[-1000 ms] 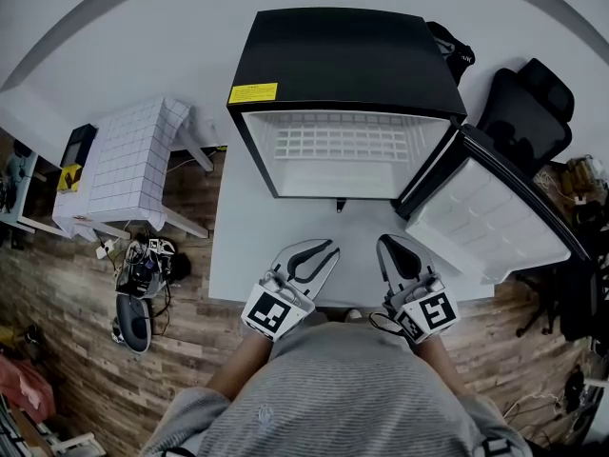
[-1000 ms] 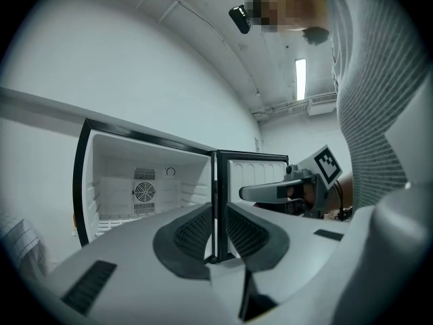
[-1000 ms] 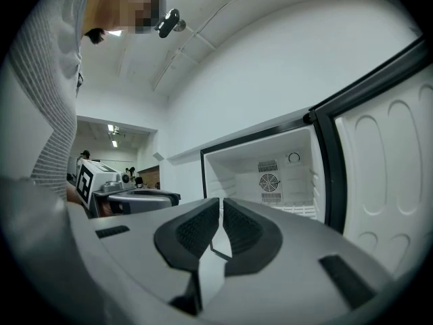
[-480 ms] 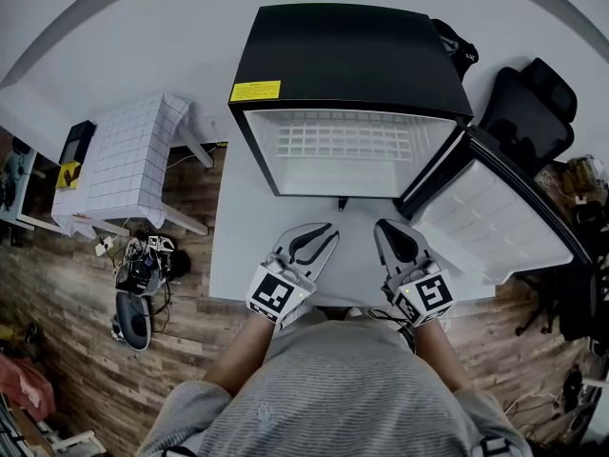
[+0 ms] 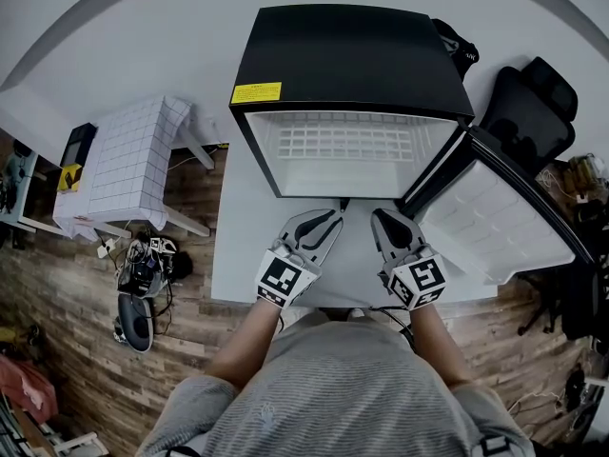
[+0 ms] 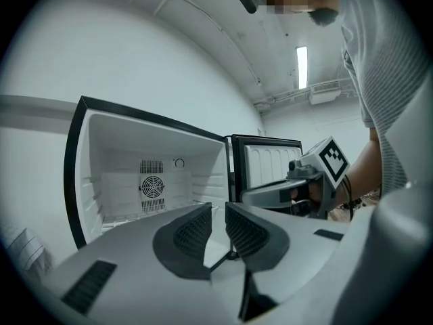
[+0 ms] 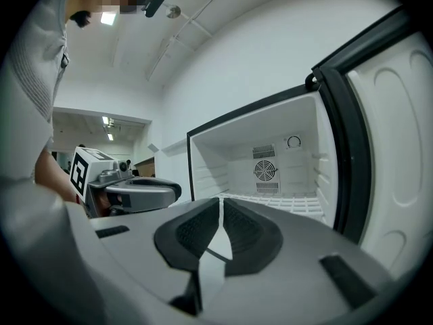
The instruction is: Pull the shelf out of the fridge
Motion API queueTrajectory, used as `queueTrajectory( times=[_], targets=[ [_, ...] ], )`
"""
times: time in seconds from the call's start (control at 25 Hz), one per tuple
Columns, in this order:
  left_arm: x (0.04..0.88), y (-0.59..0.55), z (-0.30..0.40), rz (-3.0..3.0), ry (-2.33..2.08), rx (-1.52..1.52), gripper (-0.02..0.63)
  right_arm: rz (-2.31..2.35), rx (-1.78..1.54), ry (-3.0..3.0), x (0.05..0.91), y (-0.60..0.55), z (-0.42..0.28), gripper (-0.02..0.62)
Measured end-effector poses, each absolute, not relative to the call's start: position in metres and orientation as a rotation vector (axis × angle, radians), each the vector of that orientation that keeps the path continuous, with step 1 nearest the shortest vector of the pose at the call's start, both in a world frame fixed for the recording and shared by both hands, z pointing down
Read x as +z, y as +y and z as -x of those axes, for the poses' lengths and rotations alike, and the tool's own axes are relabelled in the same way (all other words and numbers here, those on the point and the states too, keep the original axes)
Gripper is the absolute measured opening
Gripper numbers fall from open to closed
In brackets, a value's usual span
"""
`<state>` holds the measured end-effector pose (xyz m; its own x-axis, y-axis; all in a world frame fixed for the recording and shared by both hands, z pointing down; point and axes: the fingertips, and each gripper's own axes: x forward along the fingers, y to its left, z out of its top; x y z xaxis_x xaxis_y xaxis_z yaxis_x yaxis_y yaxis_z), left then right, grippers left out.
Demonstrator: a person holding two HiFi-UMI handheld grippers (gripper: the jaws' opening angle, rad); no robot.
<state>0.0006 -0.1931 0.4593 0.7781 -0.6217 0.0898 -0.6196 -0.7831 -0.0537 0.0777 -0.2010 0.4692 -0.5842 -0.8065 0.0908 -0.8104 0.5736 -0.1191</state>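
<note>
The black mini fridge (image 5: 347, 55) stands open on a white table, its door (image 5: 495, 222) swung out to the right. Its white wire shelf (image 5: 347, 146) lies inside, low in the white cavity; the shelf (image 6: 118, 217) shows past my left jaws and the shelf (image 7: 284, 202) past my right ones. My left gripper (image 5: 330, 218) hovers just before the fridge's lower front edge, open a little with nothing between its pads (image 6: 193, 229). My right gripper (image 5: 379, 216) is beside it, shut and empty, its tips (image 7: 221, 205) aimed into the cavity. Neither touches the shelf.
The white table (image 5: 238, 246) bears the fridge and ends near my body. A white gridded stand (image 5: 133, 160) is at the left, with shoes and cables (image 5: 138, 274) on the wooden floor below. A black office chair (image 5: 528, 103) sits behind the open door.
Both grippers have moved forward, away from my body and up to the fridge's front edge. Their jaws stand as before.
</note>
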Motion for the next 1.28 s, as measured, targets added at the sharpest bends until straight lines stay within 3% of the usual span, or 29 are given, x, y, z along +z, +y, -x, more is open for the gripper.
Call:
queueTrajectory(
  times=[0.72, 1.28],
  targets=[
    [0.484, -0.233, 0.011, 2.993, 1.137, -0.163, 0.071, -1.44, 0.289, -2.708, 0.495, -0.232, -0.075, 0.013],
    [0.498, -0.259, 0.023, 3.113, 1.322, 0.008, 0.071, -1.495, 0.435, -2.7, 0.507, -0.25, -0.076, 0.012]
  ],
)
